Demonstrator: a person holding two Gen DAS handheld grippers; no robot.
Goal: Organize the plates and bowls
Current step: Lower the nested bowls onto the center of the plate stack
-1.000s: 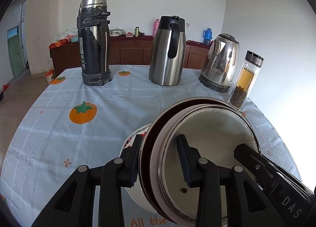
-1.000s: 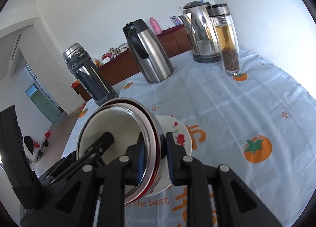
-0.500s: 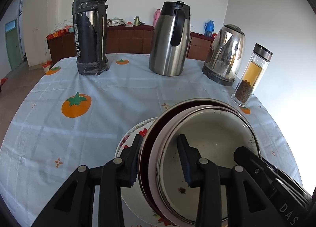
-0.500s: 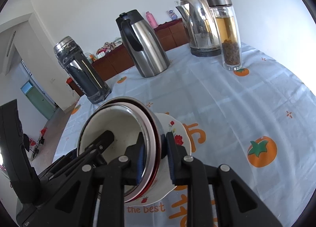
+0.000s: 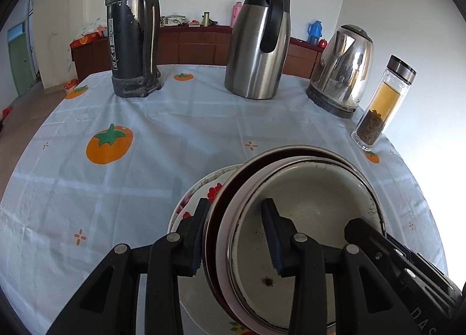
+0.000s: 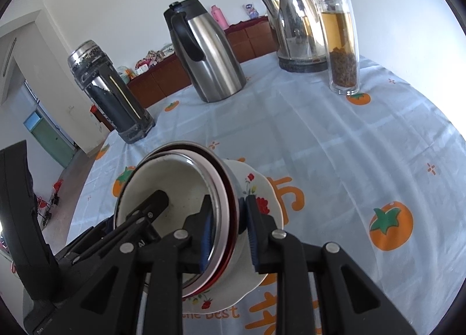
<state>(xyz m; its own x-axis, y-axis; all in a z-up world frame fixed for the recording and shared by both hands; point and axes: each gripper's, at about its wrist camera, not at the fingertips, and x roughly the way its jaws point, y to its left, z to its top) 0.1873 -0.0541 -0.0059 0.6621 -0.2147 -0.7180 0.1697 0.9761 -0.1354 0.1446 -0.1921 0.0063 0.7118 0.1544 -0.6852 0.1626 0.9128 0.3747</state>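
A stack of nested metal bowls (image 5: 305, 218), cream inside with a dark red rim on the outer one, is held tilted above a white plate (image 5: 198, 198) painted with red flowers. The plate lies at the near middle of the tabletop (image 5: 174, 137), which wears a pale blue cloth printed with orange tomatoes. Whether the bowls touch the plate cannot be told.

The left gripper (image 5: 236, 236) is clamped on the left rim of the stack, one finger outside and one inside the bowl, its jaws only partly apart. The right gripper (image 6: 227, 230) pinches the opposite rim the same way, its jaws narrower, with the plate (image 6: 262, 189) just beyond its outer finger.

Along the far side of the tabletop stand four vessels in a row, well apart from the bowls: a worn black and steel flask (image 5: 134, 29) on the left, a steel jug with a black handle (image 5: 259, 43) in the middle, a shiny electric kettle (image 5: 342, 70), and a glass bottle of tea (image 5: 383, 105) at far right.

Beyond the tabletop, a low brown cabinet (image 5: 198, 46) runs along a white wall.
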